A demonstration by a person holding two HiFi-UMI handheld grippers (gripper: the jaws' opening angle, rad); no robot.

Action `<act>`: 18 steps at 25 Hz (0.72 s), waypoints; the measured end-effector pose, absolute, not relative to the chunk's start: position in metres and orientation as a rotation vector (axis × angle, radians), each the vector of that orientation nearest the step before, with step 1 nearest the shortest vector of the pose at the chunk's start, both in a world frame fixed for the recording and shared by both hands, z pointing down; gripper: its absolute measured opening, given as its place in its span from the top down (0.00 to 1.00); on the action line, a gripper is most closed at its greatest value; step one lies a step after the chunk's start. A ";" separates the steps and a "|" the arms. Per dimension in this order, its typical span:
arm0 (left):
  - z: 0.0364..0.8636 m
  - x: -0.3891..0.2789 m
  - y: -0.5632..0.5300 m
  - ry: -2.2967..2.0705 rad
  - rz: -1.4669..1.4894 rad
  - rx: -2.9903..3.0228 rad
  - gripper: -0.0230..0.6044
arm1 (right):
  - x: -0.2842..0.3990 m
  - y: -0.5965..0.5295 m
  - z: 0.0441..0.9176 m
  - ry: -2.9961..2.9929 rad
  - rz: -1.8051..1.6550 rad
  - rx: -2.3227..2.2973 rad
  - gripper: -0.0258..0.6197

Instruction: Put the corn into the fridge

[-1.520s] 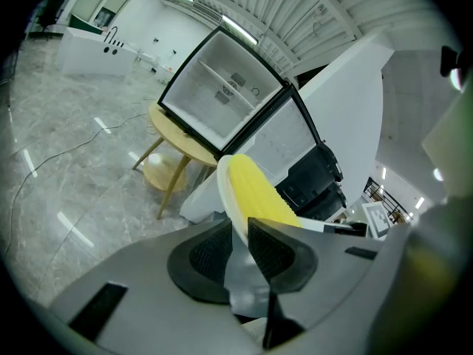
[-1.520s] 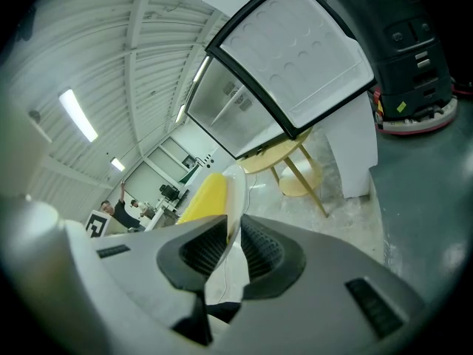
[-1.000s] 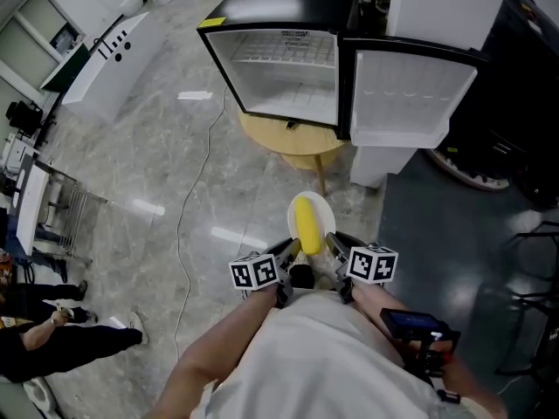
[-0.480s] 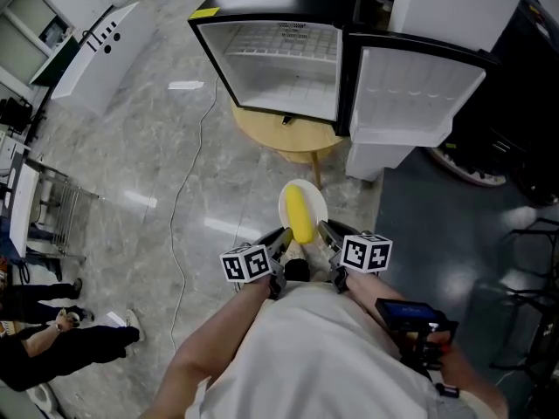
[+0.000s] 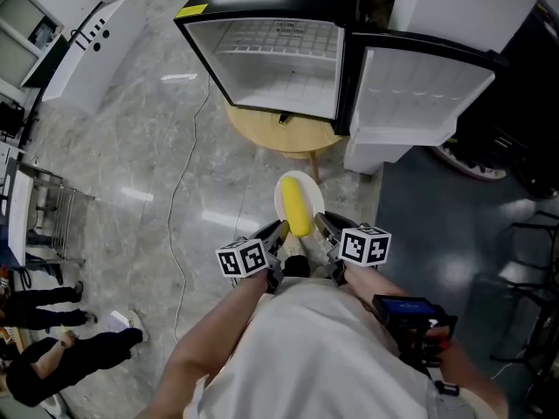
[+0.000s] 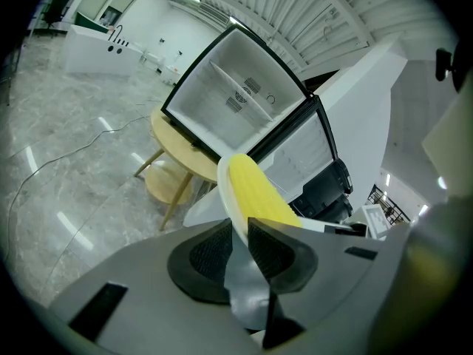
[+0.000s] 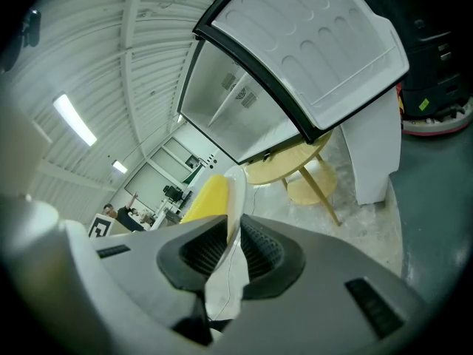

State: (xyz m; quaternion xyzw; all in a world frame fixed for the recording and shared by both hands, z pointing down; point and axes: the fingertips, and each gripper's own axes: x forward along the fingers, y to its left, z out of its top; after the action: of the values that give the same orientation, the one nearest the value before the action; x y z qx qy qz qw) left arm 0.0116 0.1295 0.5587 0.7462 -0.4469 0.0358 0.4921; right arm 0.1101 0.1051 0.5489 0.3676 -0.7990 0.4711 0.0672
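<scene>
A yellow corn cob [image 5: 298, 209] lies on a small white plate [image 5: 310, 189] held in the air between both grippers. My left gripper [image 5: 281, 233] is shut on the plate's left rim, and my right gripper [image 5: 320, 226] is shut on its right rim. In the left gripper view the plate [image 6: 225, 187] runs up from between the jaws with the corn [image 6: 259, 193] on it. The right gripper view has the plate [image 7: 236, 198] edge-on and the corn [image 7: 205, 197] to its left. The small fridge [image 5: 271, 59] stands ahead on a round wooden table [image 5: 284, 138], its door [image 5: 420, 90] swung open to the right.
A white cable [image 5: 183, 190] trails over the grey marble floor at the left. A white block [image 5: 371, 160] stands under the open door, and dark flooring lies to the right. A white counter [image 5: 79, 51] is at the far left. A person [image 5: 61, 369] is at the lower left.
Both grippers have carried the plate with the corn forward, closer to the open fridge. Their hold on the plate's rim is the same.
</scene>
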 end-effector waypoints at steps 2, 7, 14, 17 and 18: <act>0.559 0.011 0.123 -1.076 0.094 1.810 0.85 | 0.110 0.099 0.550 -2.400 1.426 1.115 0.87; 0.563 0.007 0.105 -1.055 0.116 1.816 0.85 | 0.108 0.083 0.555 -2.383 1.442 1.149 0.87; 0.560 -0.007 0.076 -1.055 0.113 1.827 0.85 | 0.093 0.055 0.553 -2.402 1.441 1.143 0.87; 0.560 -0.013 0.062 -1.059 0.103 1.830 0.85 | 0.086 0.042 0.554 -2.406 1.435 1.137 0.87; 0.560 -0.015 0.058 -1.061 0.104 1.829 0.85 | 0.084 0.038 0.554 -2.407 1.435 1.134 0.87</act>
State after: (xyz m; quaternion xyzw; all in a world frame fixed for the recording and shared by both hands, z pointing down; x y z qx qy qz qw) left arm -0.0152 0.0583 0.5604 0.7532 -0.4367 0.0427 0.4901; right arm 0.0840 0.0377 0.5537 0.3746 -0.7949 0.4737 0.0592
